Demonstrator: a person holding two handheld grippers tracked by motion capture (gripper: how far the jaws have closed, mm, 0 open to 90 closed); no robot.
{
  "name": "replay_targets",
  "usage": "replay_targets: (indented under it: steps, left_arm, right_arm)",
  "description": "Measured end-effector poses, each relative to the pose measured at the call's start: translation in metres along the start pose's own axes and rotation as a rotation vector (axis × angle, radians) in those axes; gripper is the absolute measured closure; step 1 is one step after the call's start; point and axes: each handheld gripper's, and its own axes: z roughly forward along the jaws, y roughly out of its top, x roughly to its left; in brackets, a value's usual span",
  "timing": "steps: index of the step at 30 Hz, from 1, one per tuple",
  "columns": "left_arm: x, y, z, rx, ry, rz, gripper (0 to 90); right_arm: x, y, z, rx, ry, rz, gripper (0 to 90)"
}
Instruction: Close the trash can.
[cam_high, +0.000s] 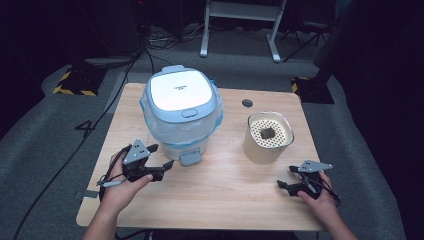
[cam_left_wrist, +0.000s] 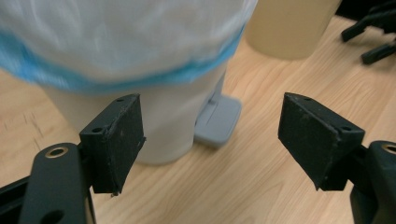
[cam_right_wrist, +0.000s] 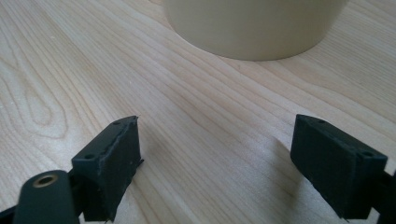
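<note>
A white pedal bin (cam_high: 181, 107) with a pale blue lid and a blue-edged liner stands at the table's middle left; its grey foot pedal (cam_high: 190, 158) sticks out toward me. A beige cylindrical container (cam_high: 267, 137) with a perforated insert stands to the right. My left gripper (cam_high: 161, 157) rests open just left of the pedal, jaws wide apart with nothing between them. In the left gripper view the bin (cam_left_wrist: 154, 70) and pedal (cam_left_wrist: 218, 120) sit just beyond the jaws. My right gripper (cam_high: 286, 177) is open near the front right, below the beige container (cam_right_wrist: 252, 25).
The wooden table (cam_high: 220, 200) has a cable hole (cam_high: 247, 103) at the back. Beyond it lie grey floor, cables and a white desk frame (cam_high: 240, 25). Bare wood lies between the two grippers.
</note>
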Motion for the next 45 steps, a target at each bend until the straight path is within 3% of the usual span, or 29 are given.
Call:
replay_targets:
  steps: [3, 8, 13, 21, 26, 30, 32, 33, 34, 45]
  left_arm:
    - [0.001, -0.008, 0.004, 0.024, 0.001, -0.011, 22.8]
    - [0.009, -0.029, 0.013, 0.071, 0.009, -0.067, 21.7]
    - [0.013, -0.045, 0.021, 0.129, 0.020, -0.078, 21.0]
    - [0.011, -0.061, 0.027, 0.199, 0.026, -0.058, 19.5]
    - [0.007, -0.063, 0.032, 0.264, 0.034, -0.018, 19.3]
    - [0.006, -0.065, 0.036, 0.287, 0.053, 0.015, 18.2]
    - [0.007, -0.067, 0.037, 0.286, 0.053, 0.014, 16.0]
    - [0.008, -0.067, 0.037, 0.290, 0.057, -0.014, 15.8]
    - [0.008, -0.068, 0.037, 0.288, 0.060, -0.017, 15.6]
    - [0.008, -0.068, 0.037, 0.290, 0.063, -0.019, 14.5]
  right_arm:
    - [0.000, 0.000, 0.000, 0.001, 0.001, 0.000, 16.1]
    - [0.000, 0.000, 0.000, 0.000, 0.000, 0.000, 16.1]
    - [0.000, 0.000, 0.000, -0.001, 0.001, 0.001, 16.1]
    - [0.000, 0.000, 0.000, -0.001, 0.001, 0.000, 16.1]
    - [0.000, 0.000, 0.000, 0.000, 0.002, 0.000, 16.1]
    - [0.000, 0.000, 0.000, 0.000, 0.000, 0.000, 16.1]
    - [0.000, 0.000, 0.000, 0.000, 0.000, 0.000, 16.1]
    - [0.000, 0.000, 0.000, -0.001, 0.002, 0.000, 16.1]
    - [0.000, 0.000, 0.000, -0.001, 0.001, 0.001, 16.1]
    - [0.000, 0.000, 0.000, 0.000, 0.000, 0.000, 16.1]
